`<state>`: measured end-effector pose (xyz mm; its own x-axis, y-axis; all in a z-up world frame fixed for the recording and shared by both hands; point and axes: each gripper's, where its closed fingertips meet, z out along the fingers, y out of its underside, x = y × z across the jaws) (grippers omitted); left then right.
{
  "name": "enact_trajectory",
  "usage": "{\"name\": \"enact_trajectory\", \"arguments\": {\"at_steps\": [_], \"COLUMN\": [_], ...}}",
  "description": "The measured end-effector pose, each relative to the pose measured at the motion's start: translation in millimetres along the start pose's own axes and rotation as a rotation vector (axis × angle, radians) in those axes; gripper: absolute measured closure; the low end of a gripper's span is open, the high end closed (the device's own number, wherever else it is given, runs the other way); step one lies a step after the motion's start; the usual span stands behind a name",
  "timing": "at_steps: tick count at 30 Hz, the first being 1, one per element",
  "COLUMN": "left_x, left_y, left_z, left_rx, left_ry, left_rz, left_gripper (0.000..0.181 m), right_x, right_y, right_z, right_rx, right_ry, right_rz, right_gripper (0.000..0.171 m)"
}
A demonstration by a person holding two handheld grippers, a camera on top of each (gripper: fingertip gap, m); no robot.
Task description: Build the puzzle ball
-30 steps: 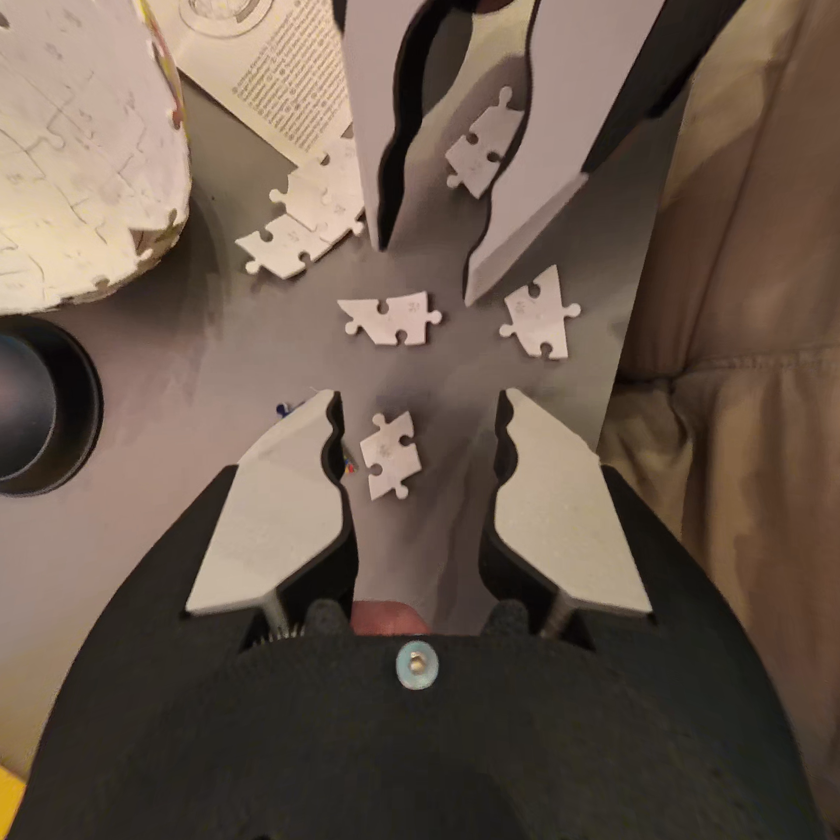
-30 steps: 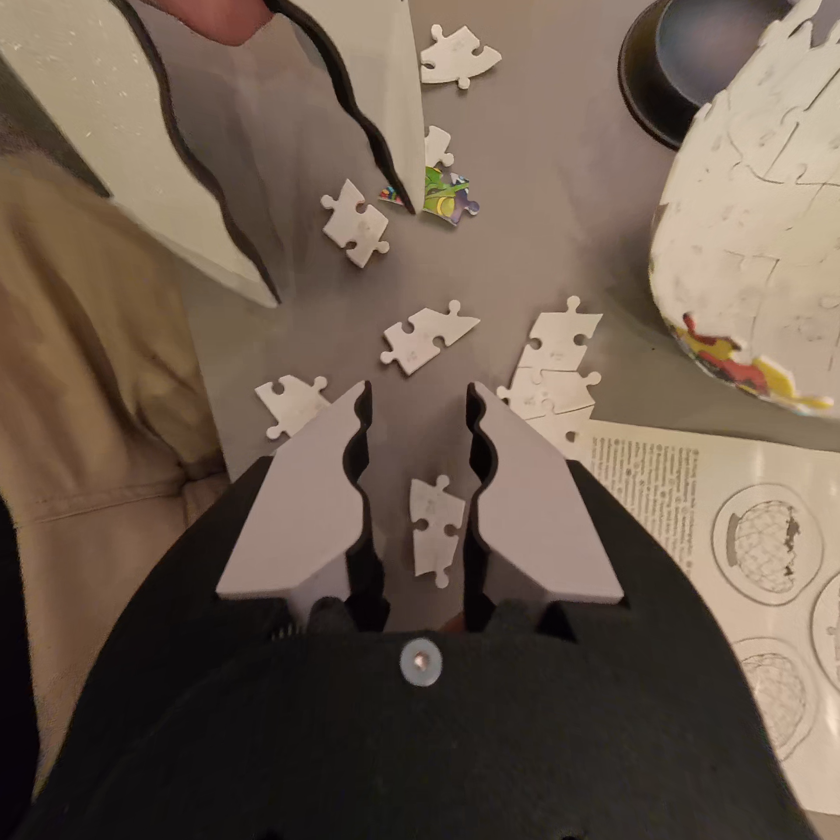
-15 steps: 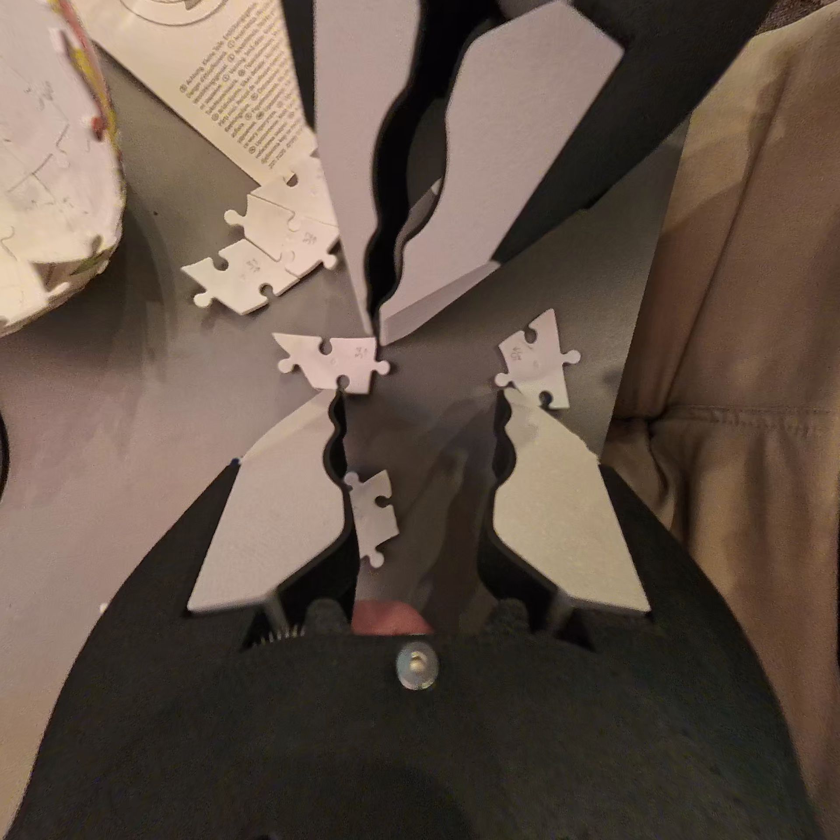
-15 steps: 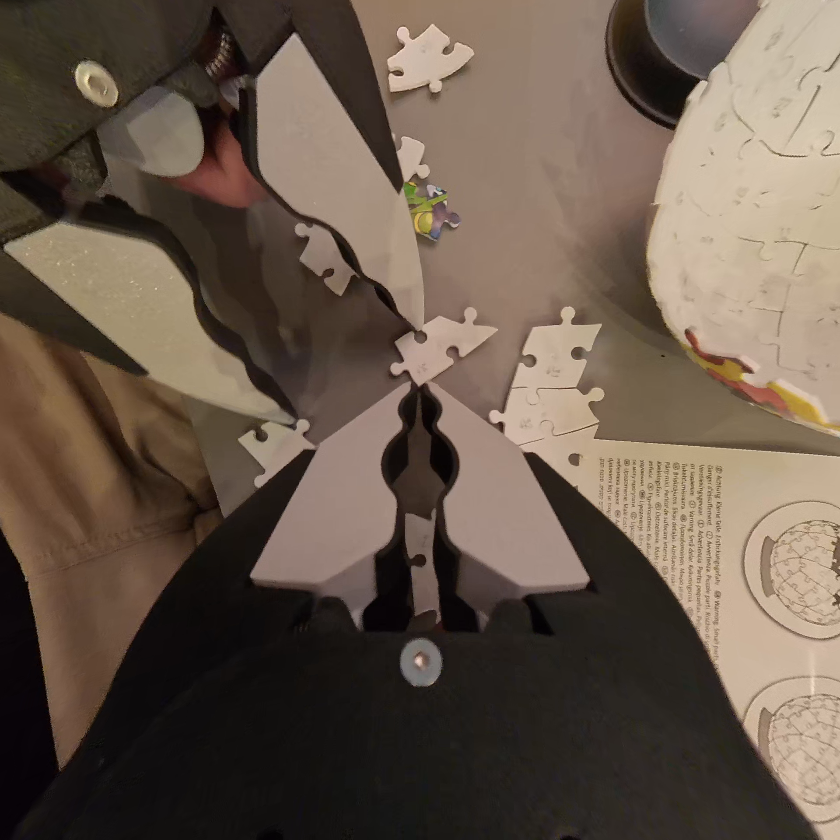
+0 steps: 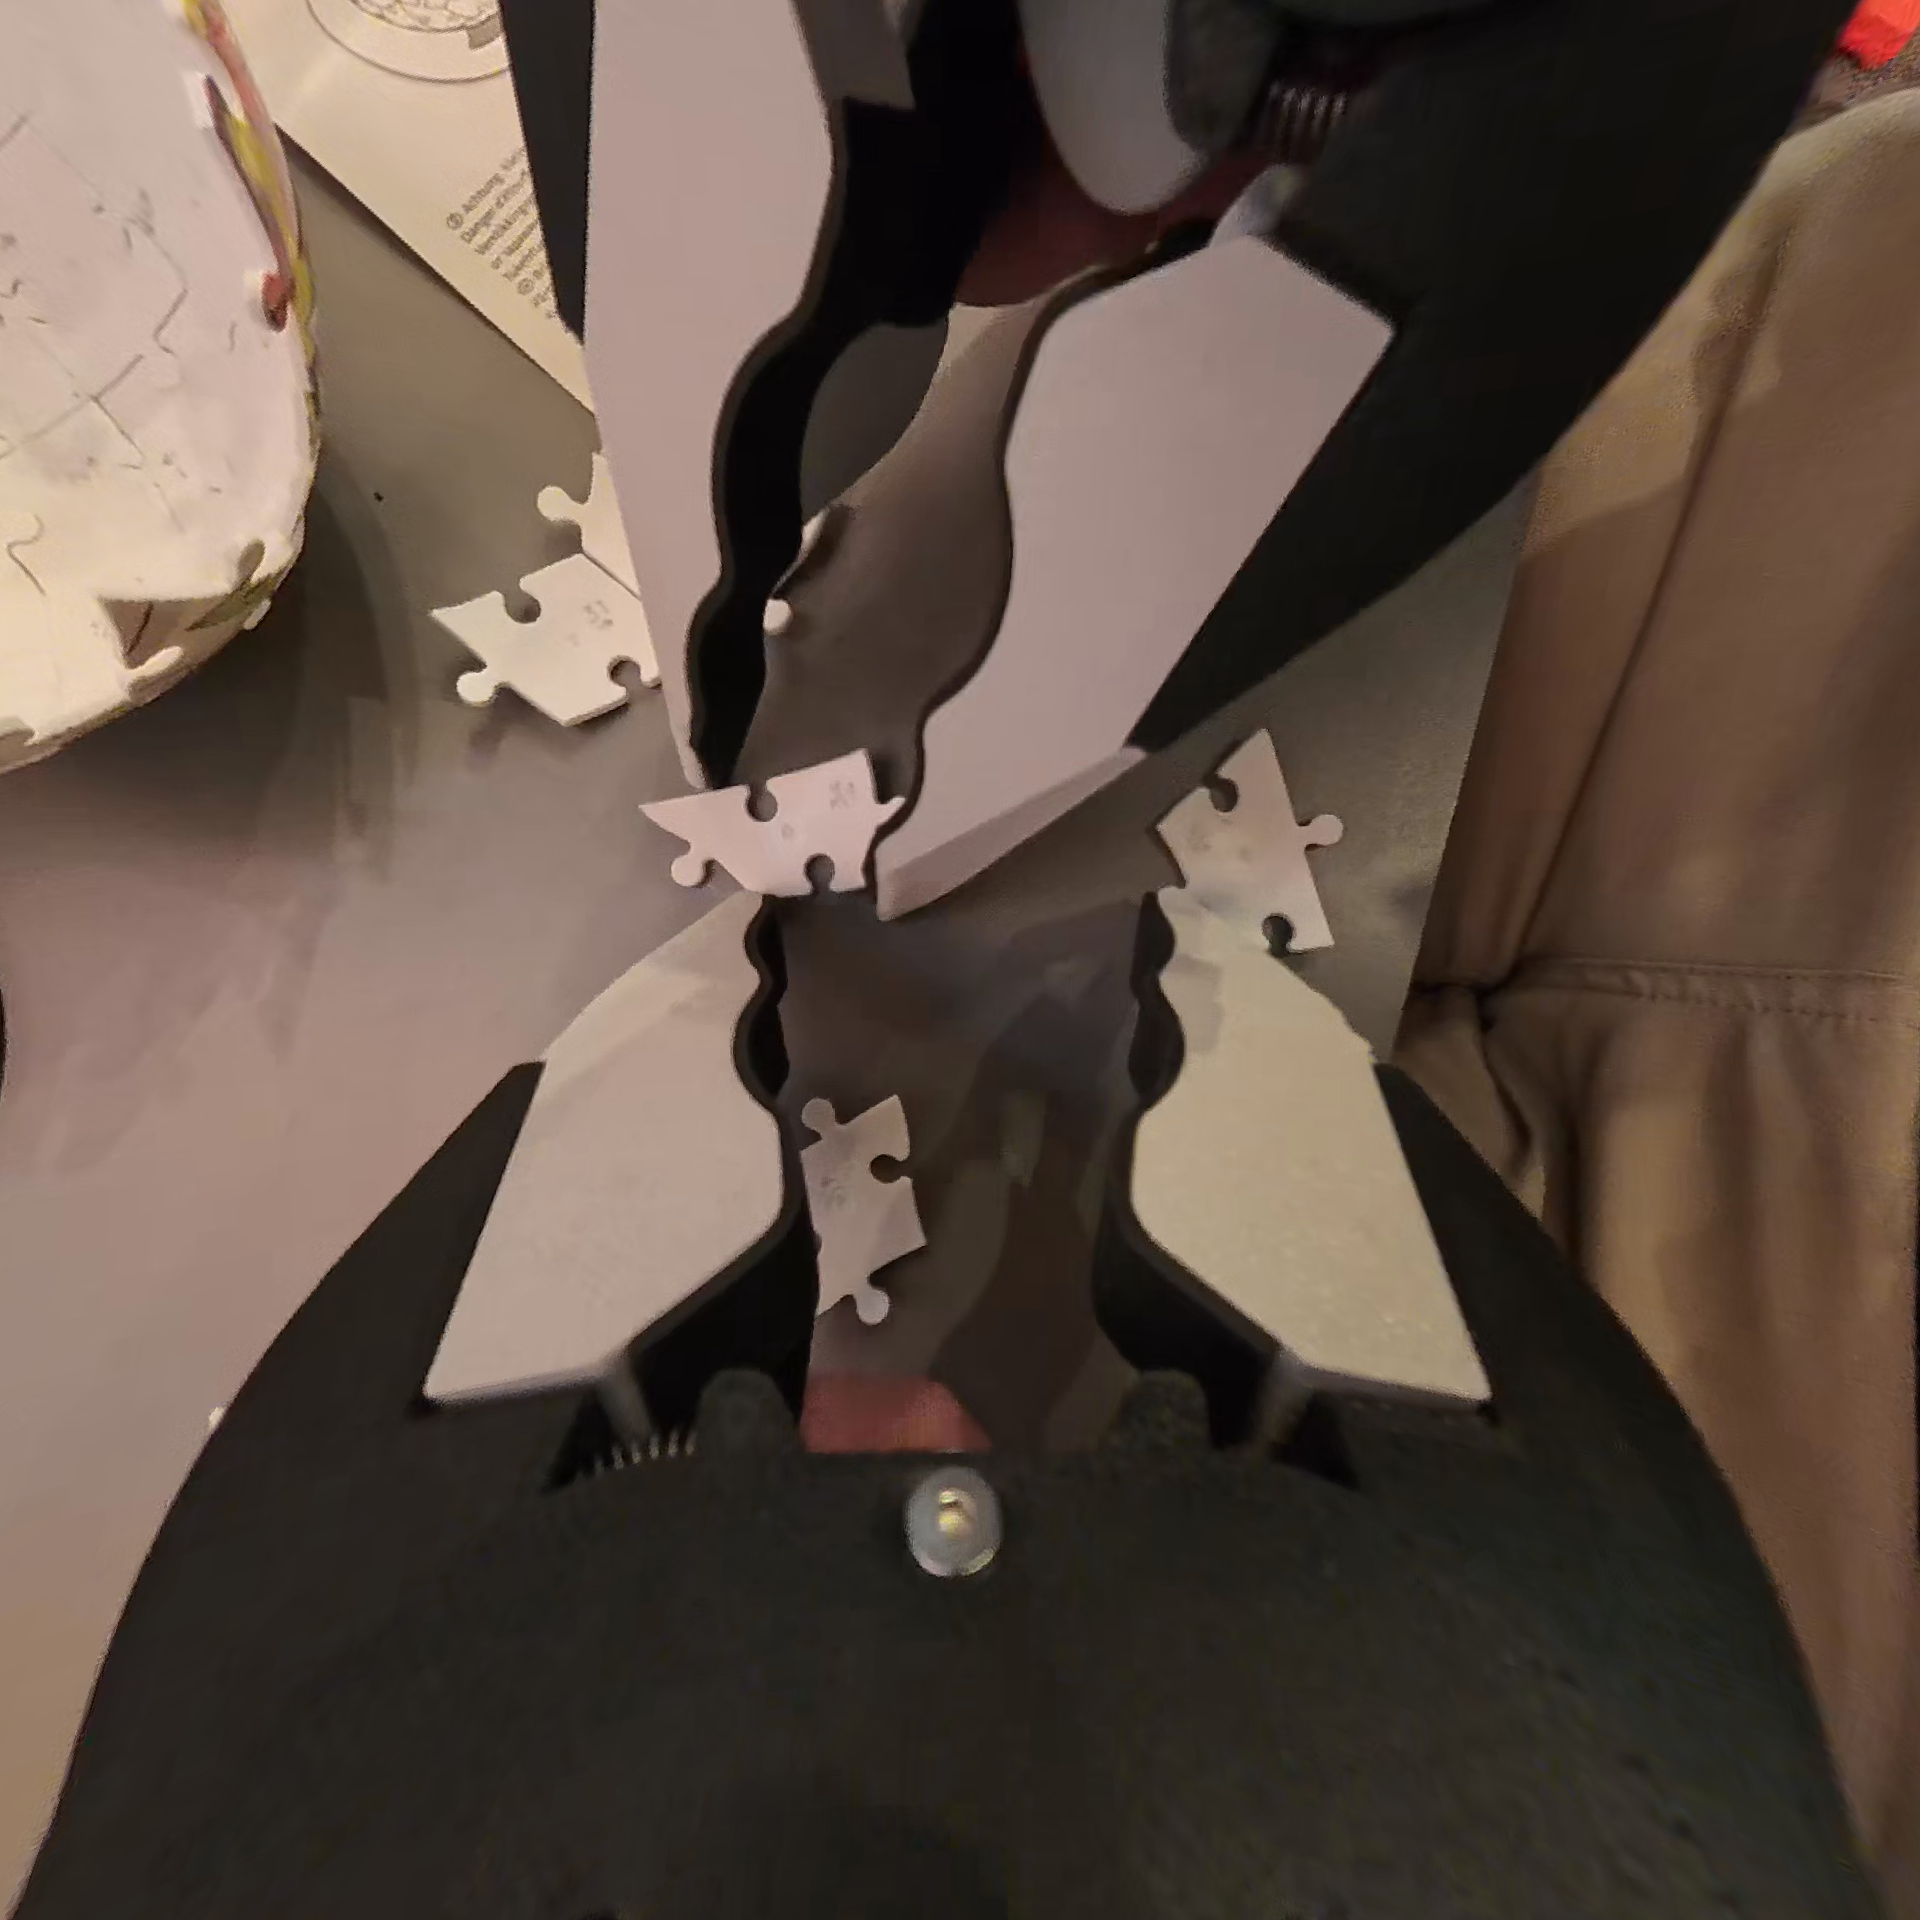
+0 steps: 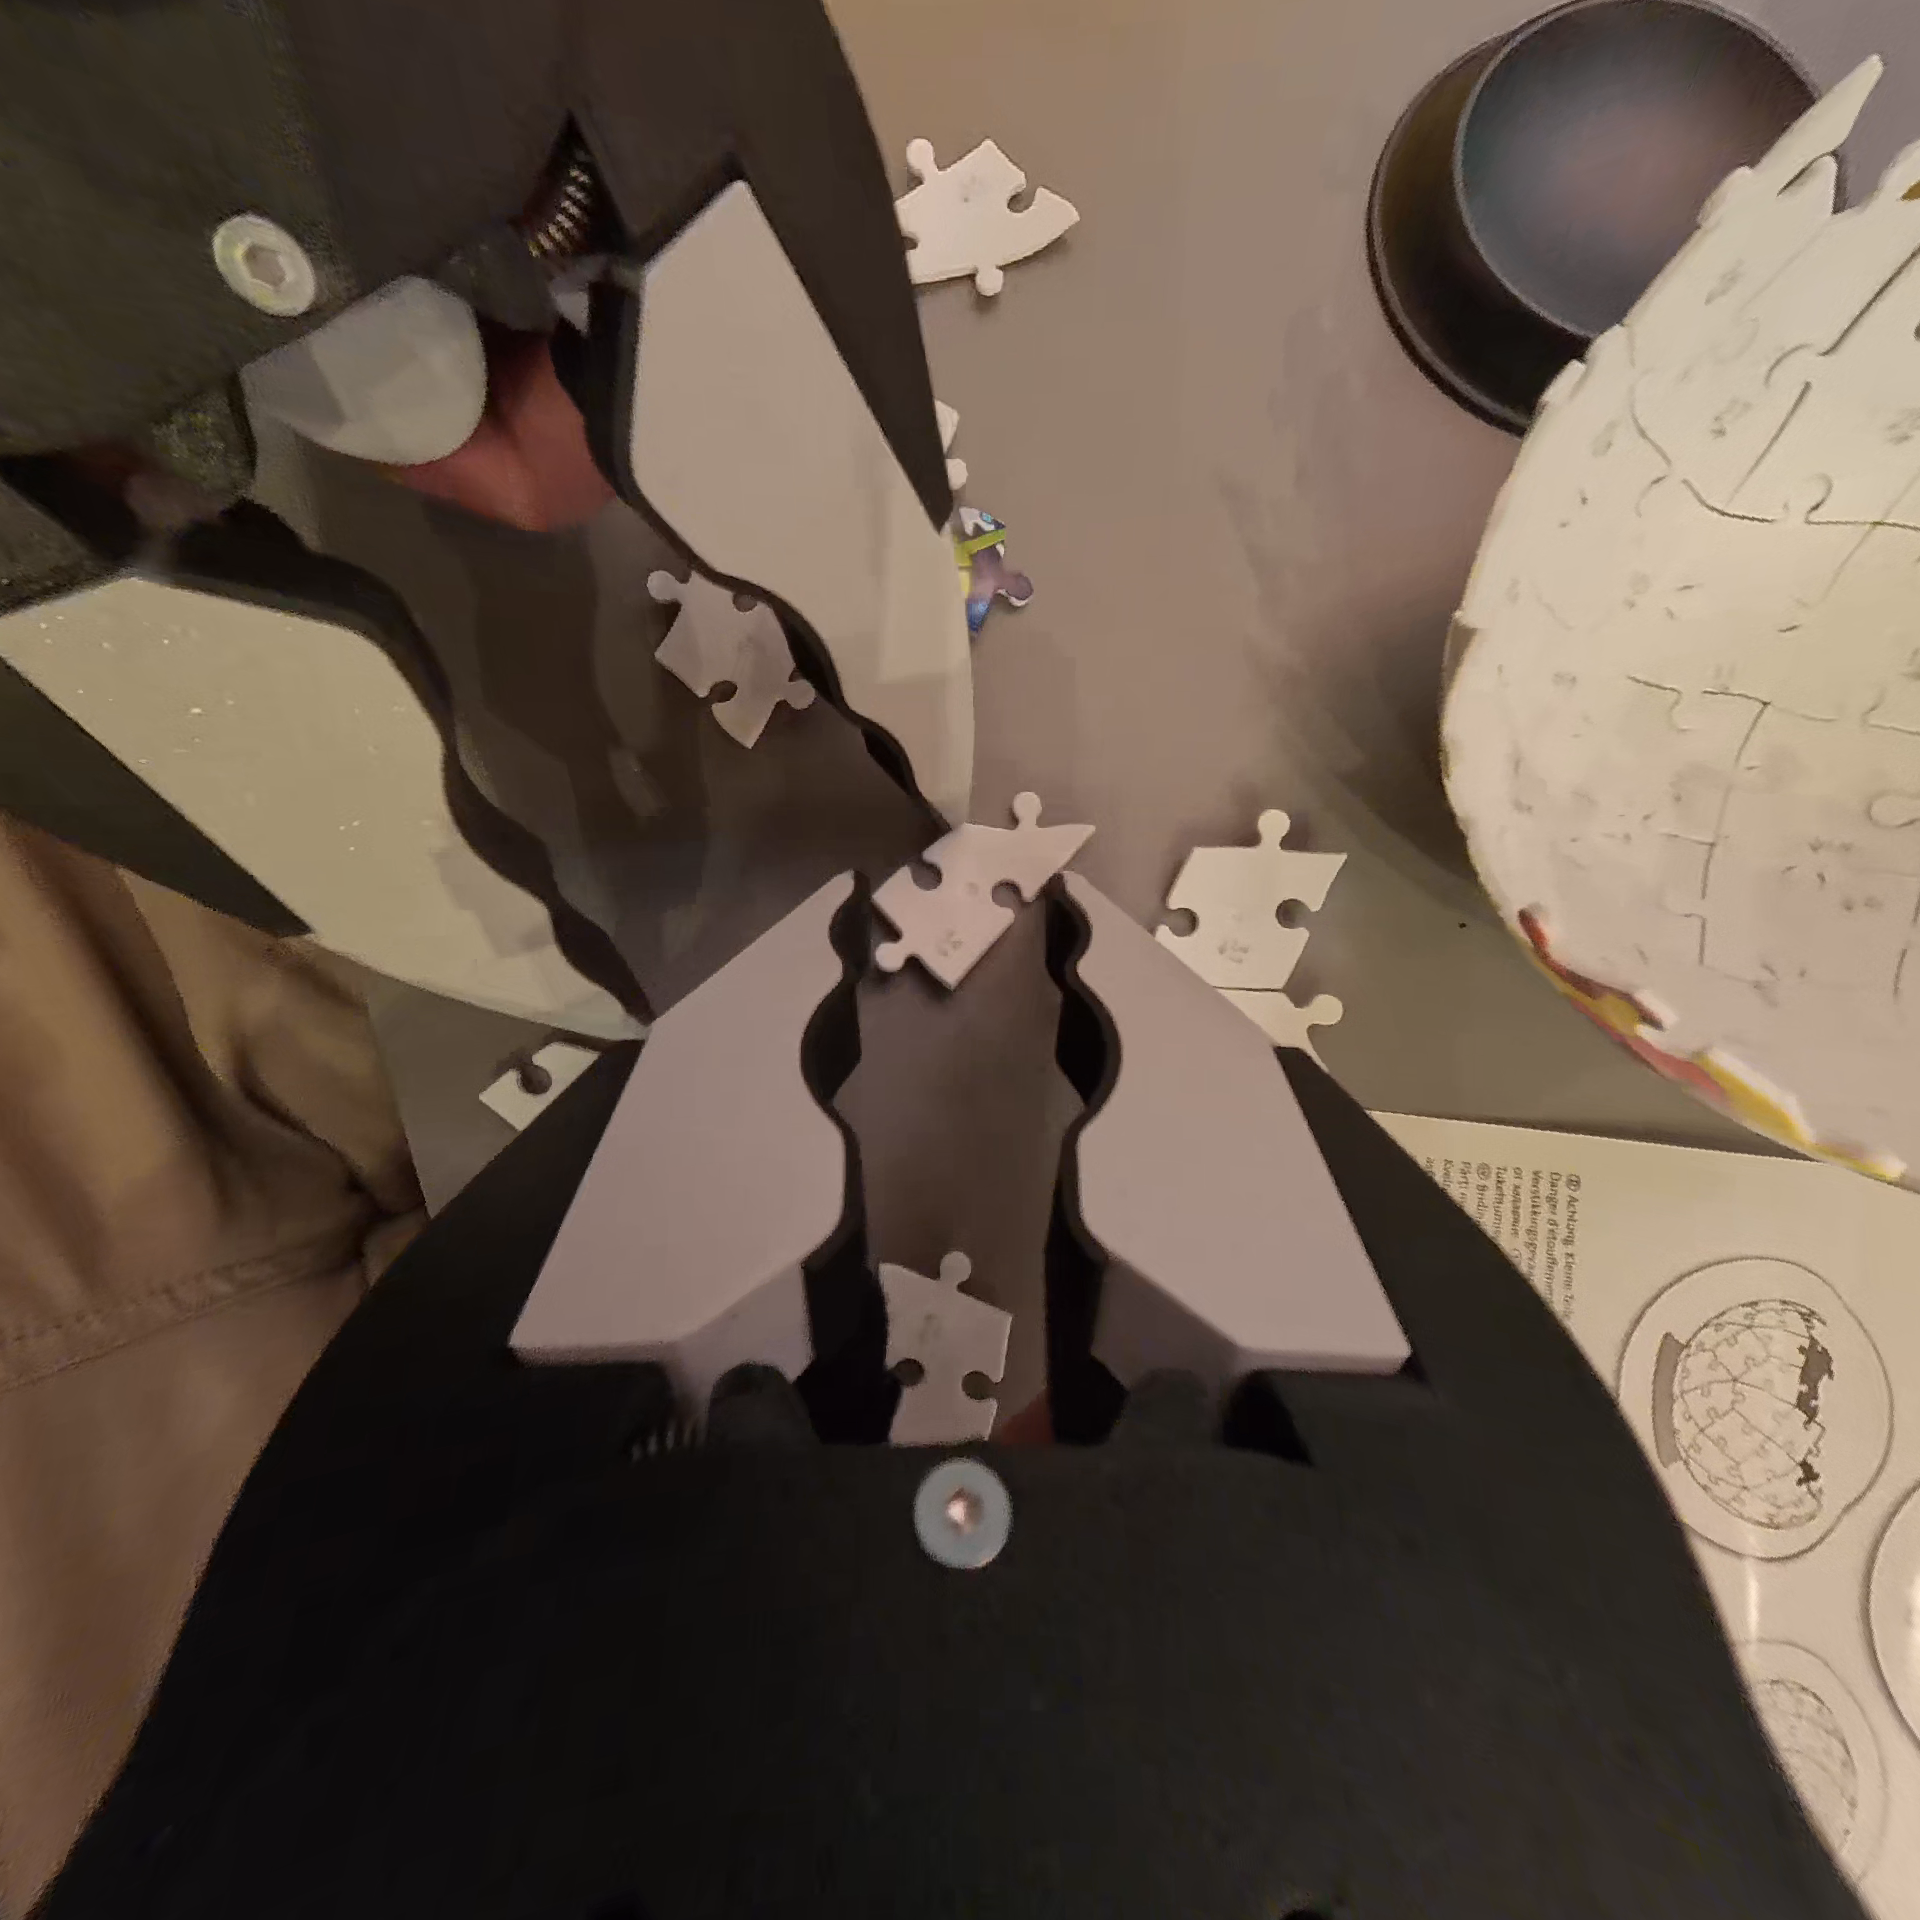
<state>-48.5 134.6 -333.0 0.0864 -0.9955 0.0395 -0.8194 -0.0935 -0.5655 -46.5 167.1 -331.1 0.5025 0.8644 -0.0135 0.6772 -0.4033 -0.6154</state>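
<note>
The white puzzle ball [image 5: 114, 395], partly built, stands at the left; in the right wrist view it [image 6: 1714, 779] is at the right. A joined two-piece part [image 5: 779, 836] lies on the grey table. My left gripper [image 5: 956, 935] is open, its tips just short of that part, and a single piece [image 5: 862, 1205] lies flat between its fingers. My right gripper [image 6: 954, 904] is open from the opposite side, its tips on either side of the joined part [image 6: 966, 904]. Another piece [image 6: 945, 1351] lies deep between its fingers.
Loose white pieces [image 5: 1247, 842] [image 5: 561, 644] [image 6: 1247, 914] [image 6: 977, 208] and a coloured piece [image 6: 987, 571] lie around. An instruction sheet [image 6: 1662, 1351] lies beside the ball, and a black bowl [image 6: 1610, 187] stands behind it. Beige fabric [image 5: 1714, 831] borders the table edge. The black bowl [image 6: 1610, 187] is about equally far from each gripper, around 15 cm.
My right gripper shut on a piece, then opened again; the piece now lies between its fingers. Both grippers moved in toward the joined part from opposite sides.
</note>
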Motion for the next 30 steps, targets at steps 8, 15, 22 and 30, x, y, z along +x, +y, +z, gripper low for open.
{"name": "enact_trajectory", "arguments": {"at_steps": [8,15,22,30], "left_x": [5.6,-0.2,-5.2,3.7], "left_y": [-6.0,-2.5,-20.3,-52.9], "left_z": [-0.1,-6.9,-20.3,3.9], "left_rx": [0.030,0.028,0.098,0.103], "left_ry": [0.021,0.010,-0.037,-0.001], "left_rz": [-0.009,-0.018,0.018,0.113], "left_gripper": [0.117,0.117,0.118,0.116], "right_x": [-3.3,-2.1,12.3,47.1], "right_y": [-1.5,-0.2,1.0,43.5], "right_z": [1.4,-1.0,-46.8,-71.0], "right_rx": [0.016,0.012,0.087,0.047], "right_ry": [0.005,0.013,0.088,0.237], "right_rz": [0.002,0.001,0.050,0.237], "right_gripper": [0.146,0.146,0.146,0.147]}}
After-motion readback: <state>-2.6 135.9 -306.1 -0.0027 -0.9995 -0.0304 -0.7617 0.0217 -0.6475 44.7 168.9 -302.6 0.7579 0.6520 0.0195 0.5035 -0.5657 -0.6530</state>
